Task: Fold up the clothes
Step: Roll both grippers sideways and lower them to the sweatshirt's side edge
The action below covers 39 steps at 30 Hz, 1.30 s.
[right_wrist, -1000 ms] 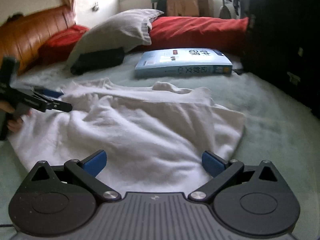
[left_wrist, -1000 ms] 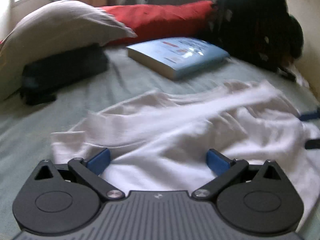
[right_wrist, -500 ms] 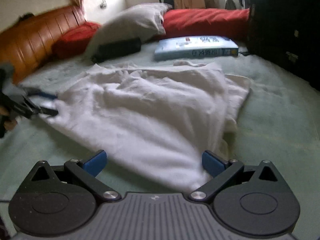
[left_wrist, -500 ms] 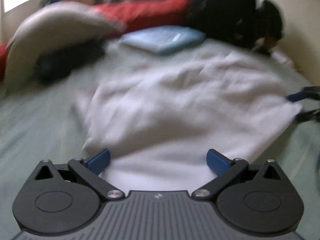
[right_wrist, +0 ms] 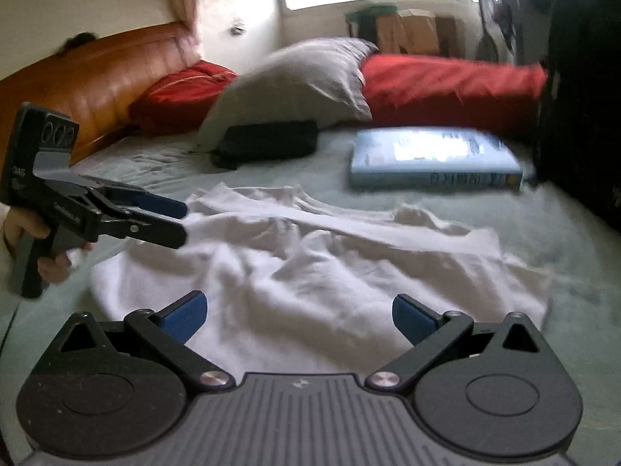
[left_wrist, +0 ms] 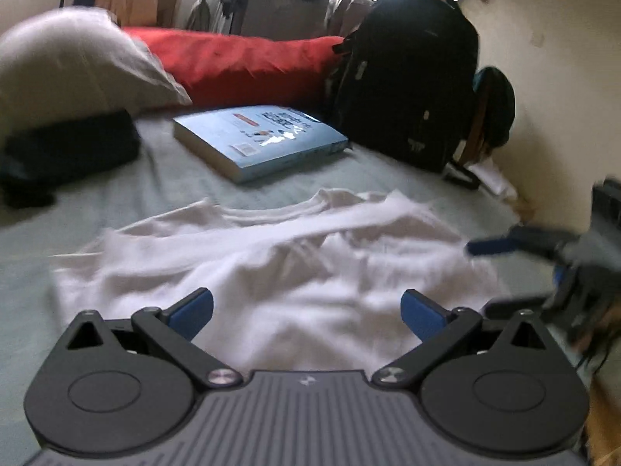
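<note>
We've got one white T-shirt (right_wrist: 310,264) rumpled mid-bed, one blue book (right_wrist: 434,163) at 1 o'clock, its writing too blurry. Left gripper (left_wrist: 306,306) and right gripper (right_wrist: 299,310) both spread wide, empty.

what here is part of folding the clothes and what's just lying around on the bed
Part of the job:
white shirt
left gripper
right gripper

Just lying about:
blue book
grey pillow
red cushion
black pouch
black backpack

Printed text on the blue book's (left_wrist: 264,138) cover and spine (right_wrist: 434,180) is blurred; nothing legible.
</note>
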{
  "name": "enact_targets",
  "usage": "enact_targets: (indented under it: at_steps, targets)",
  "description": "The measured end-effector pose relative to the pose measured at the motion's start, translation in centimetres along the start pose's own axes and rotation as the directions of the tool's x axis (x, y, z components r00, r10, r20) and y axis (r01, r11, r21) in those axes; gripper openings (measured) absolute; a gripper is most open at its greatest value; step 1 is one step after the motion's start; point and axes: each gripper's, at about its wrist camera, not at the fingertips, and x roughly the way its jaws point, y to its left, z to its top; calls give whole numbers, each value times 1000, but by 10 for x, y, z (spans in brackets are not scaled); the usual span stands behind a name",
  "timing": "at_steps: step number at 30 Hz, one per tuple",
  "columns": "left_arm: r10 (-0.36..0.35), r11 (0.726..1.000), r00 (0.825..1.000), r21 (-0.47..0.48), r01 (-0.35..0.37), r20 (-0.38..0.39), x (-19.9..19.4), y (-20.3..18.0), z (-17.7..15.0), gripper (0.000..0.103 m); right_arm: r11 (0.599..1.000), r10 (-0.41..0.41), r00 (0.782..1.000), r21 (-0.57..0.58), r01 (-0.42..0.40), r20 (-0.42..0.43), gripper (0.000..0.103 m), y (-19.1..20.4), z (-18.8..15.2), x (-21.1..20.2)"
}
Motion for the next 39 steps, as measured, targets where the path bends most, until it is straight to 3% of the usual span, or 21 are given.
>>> enact_targets:
  at_steps: [4,7,9,16,19,22,25,28,30,32,35,39]
  targets:
    - [37,996,999,-76,-40,-36,36,27,3,102,998,-1,1000,63,3,-28,103,-16,-10,15]
    - [69,991,998,-117,-70,-14,41,38,8,102,999,-37,998,38,39,-45,103,-18,-25,12]
    - [130,987,991,-100,-130,0,31,32,11,102,999,-50,998,18,51,-47,103,-14,-27,4]
    - [216,969,976,122,-215,6,-30,-9,-7,102,993,-96,995,-74,93,-33,103,11,-29,-31]
    - [266,925,964,284,-252,-10,-53,-38,-32,102,986,-120,992,-120,114,-42,103,25,-34,-42]
    - [317,838,948,467,-281,2,-63,-69,-66,102,974,-156,986,-177,143,-56,103,38,-42,-49]
    - [406,689,912,638,-344,55,-62,-94,-101,102,943,-221,973,-272,195,-71,103,53,-52,-46]
    - [453,562,886,742,-365,93,-58,-103,-123,102,868,-329,942,-417,271,-73,103,69,-66,-36]
    - [473,465,869,797,-386,145,-56,-105,-135,102,782,-415,908,-532,323,-57,103,78,-78,-27]
    - [486,377,852,833,-405,194,-54,-104,-143,102,732,-445,895,-590,340,-37,103,81,-86,-25]
    - [501,315,833,848,-426,233,-48,-101,-142,102,717,-462,886,-601,354,-29,103,81,-84,-24]
    - [514,243,814,864,-441,271,-34,-104,-139,102,636,-531,848,-658,404,8,103,82,-82,-11]
